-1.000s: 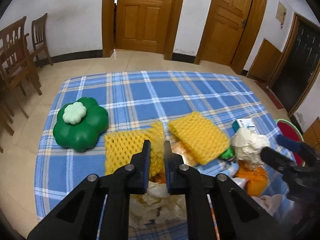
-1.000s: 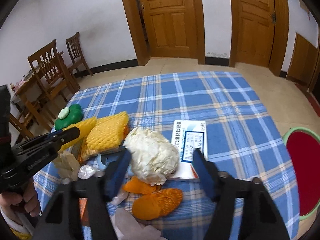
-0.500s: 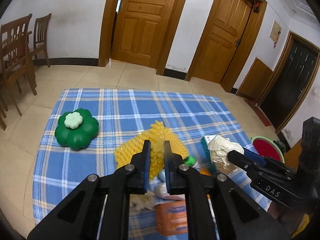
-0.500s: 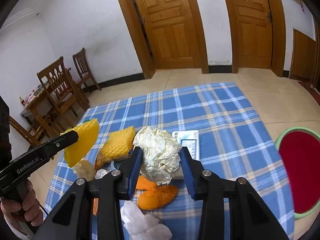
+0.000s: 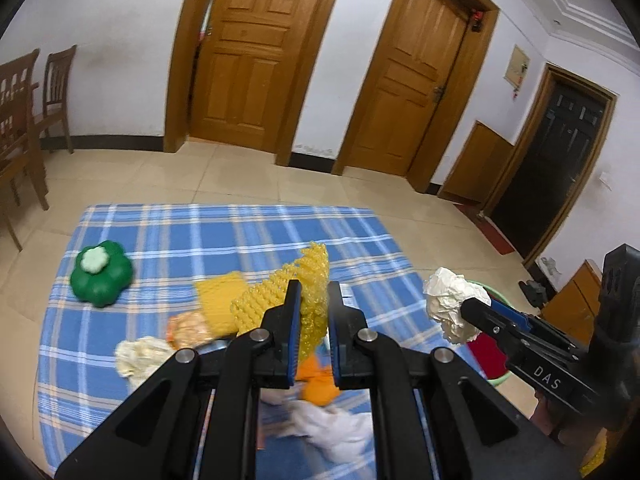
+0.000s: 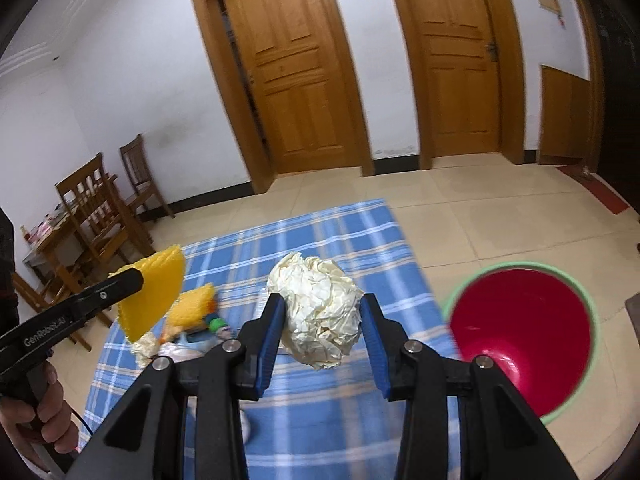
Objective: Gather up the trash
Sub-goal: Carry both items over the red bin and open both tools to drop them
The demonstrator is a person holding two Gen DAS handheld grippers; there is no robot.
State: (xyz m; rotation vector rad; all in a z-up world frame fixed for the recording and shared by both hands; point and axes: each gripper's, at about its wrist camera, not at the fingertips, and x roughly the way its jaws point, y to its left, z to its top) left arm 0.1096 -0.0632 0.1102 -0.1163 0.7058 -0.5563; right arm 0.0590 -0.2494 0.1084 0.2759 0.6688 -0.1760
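**Both claws loaded; red bin lies to the right**

Landmark: red bin (image 6: 520,344), green-rimmed, on the floor just off the right edge of the blue plaid surface (image 6: 320,232).

Left claw (image 5: 310,298): clamped on a yellow foam net (image 5: 298,292), held up above the surface. Net hangs far left of the bin, with the whole litter pile between. Its long axis looks to run upward and away from the claw, tip above the fingers.

Still down on the surface, left of the bin: a second yellow net (image 5: 218,306), a pale paper wad (image 5: 138,354), orange scraps (image 5: 318,384), white tissue (image 5: 340,430). A green flower-shaped thing (image 5: 102,278) sits farthest from the bin; probably not trash.

Right claw (image 6: 322,320): closed around a crumpled paper ball (image 6: 318,312), raised clear of the surface. Bin mouth lies just right of and below it.

Judgement: right claw is much the nearer to the bin. A short swing rightward should put the ball over the opening; the left load has the longer crossing.
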